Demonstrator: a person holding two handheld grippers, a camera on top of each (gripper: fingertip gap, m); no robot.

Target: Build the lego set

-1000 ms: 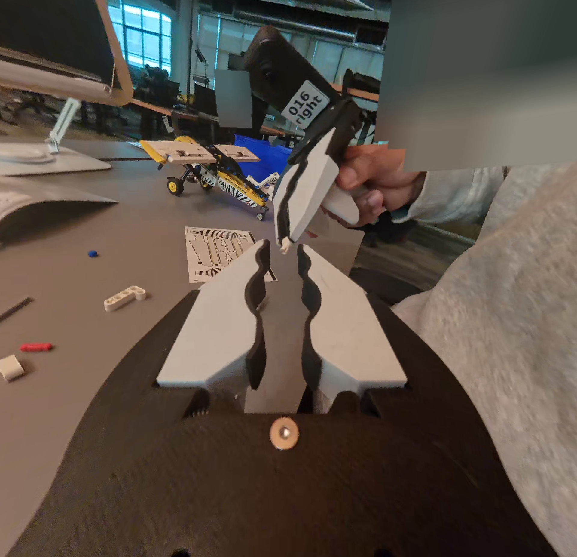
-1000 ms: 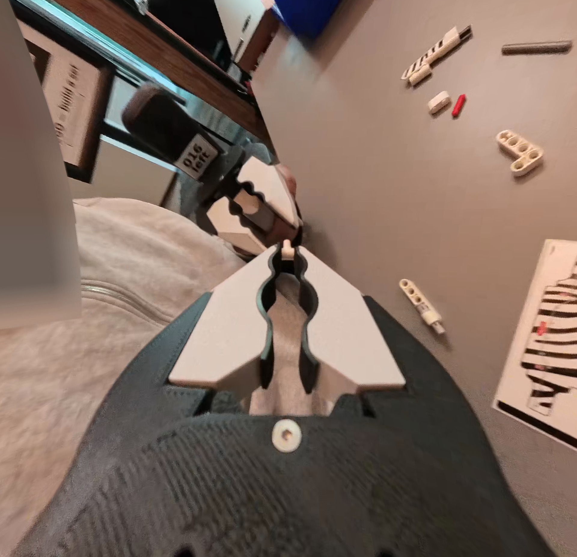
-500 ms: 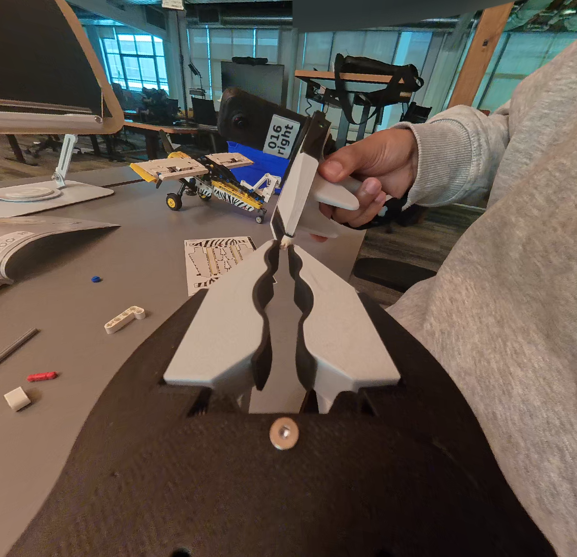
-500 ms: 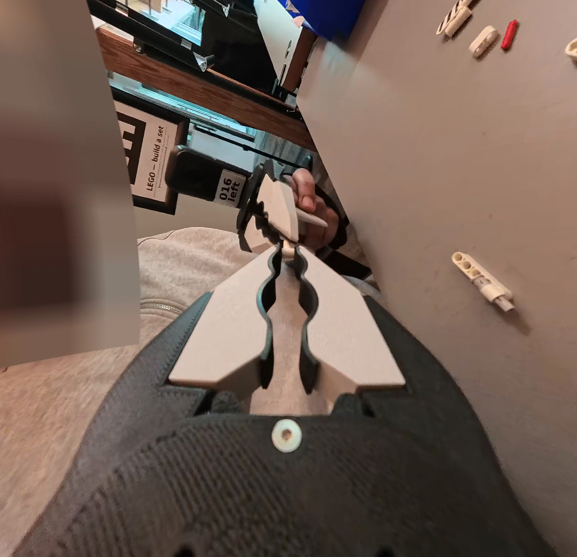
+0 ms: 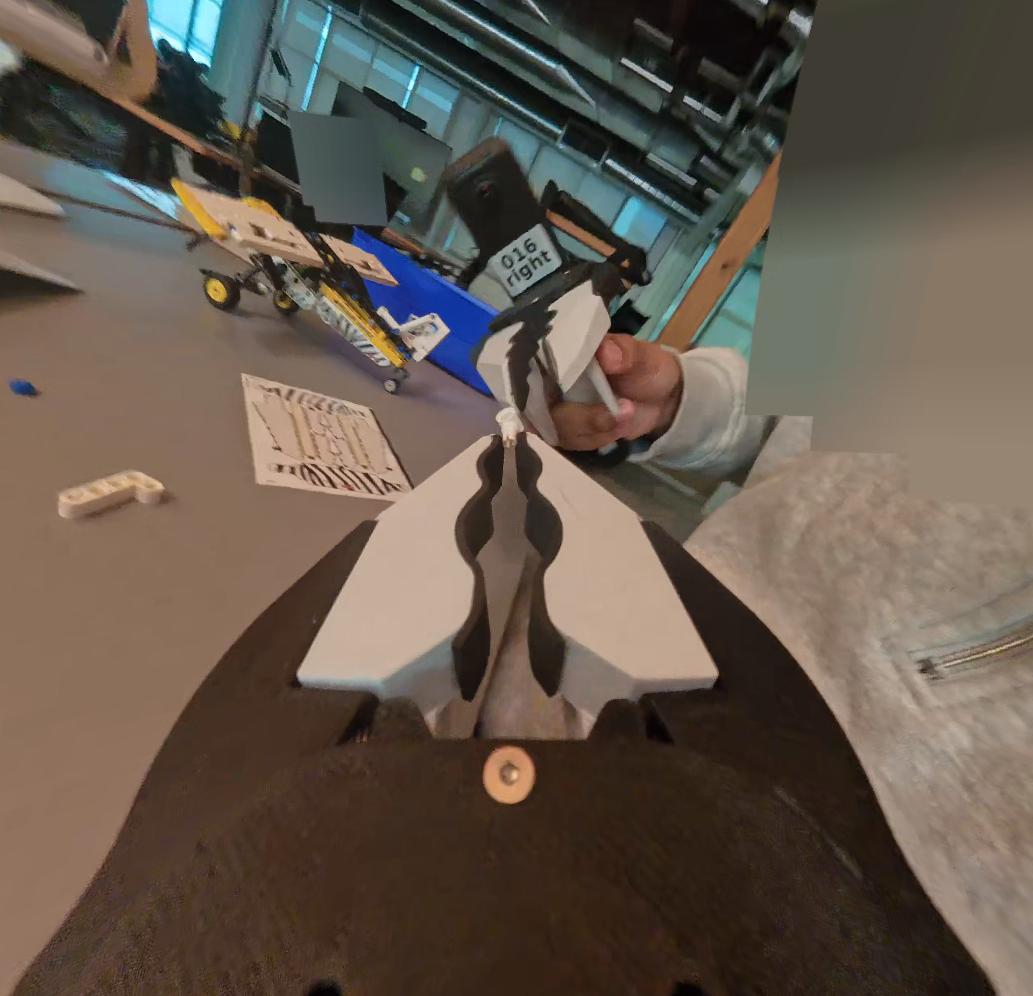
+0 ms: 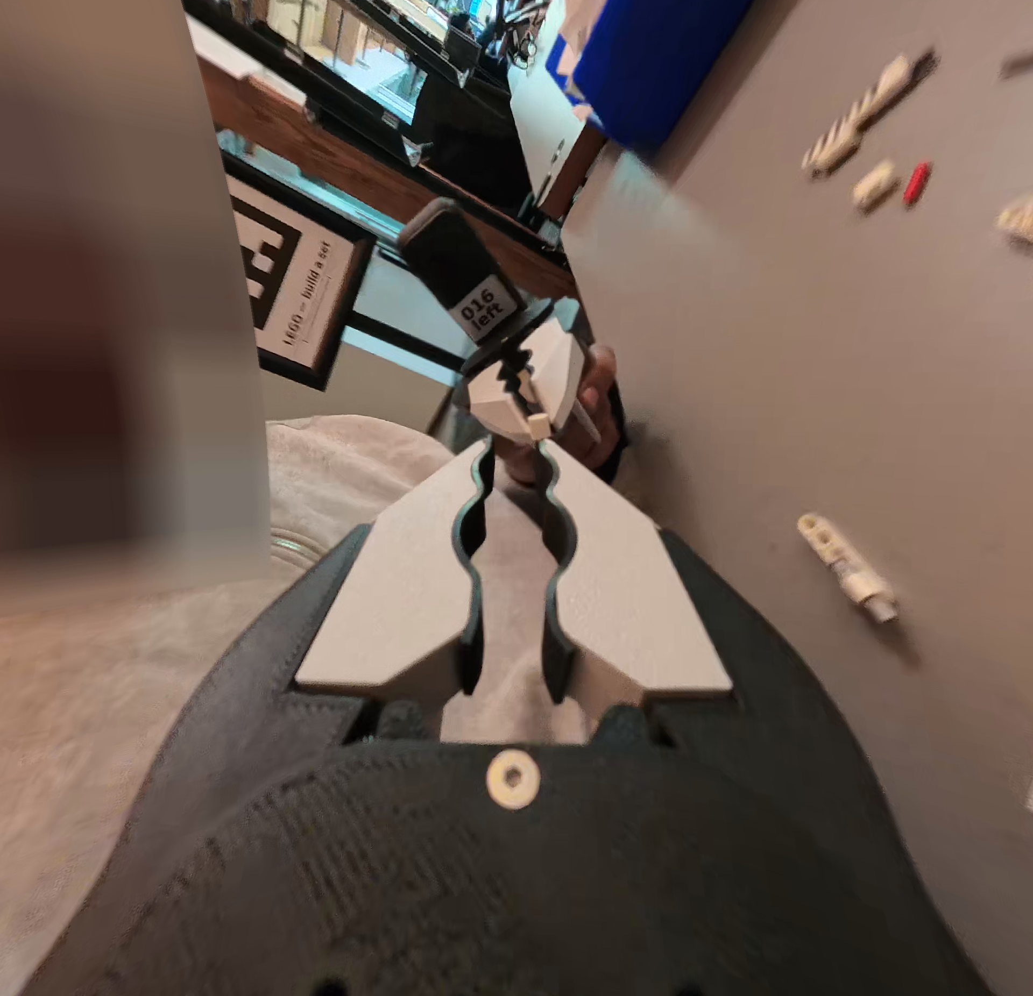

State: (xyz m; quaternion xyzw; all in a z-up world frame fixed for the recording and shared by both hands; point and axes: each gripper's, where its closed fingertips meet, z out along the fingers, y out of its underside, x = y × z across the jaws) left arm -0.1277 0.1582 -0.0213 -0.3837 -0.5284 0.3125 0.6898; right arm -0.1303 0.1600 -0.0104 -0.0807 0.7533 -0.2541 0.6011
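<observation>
Left gripper (image 5: 507,445) was nearly closed, pinching a small white peg (image 5: 507,426) by one end at its very tips, held up off the counter (image 5: 140,567); risk was the peg twisting or popping out, since the hold was so shallow. Right gripper (image 6: 515,450) was partly open with nothing in it, its tips just beside the peg, so any bump there could knock it loose. Farther out on the counter sat the sticker sheet (image 5: 324,438) and an L-shaped white piece (image 5: 109,491), with the yellow plane model (image 5: 307,271) well beyond.
</observation>
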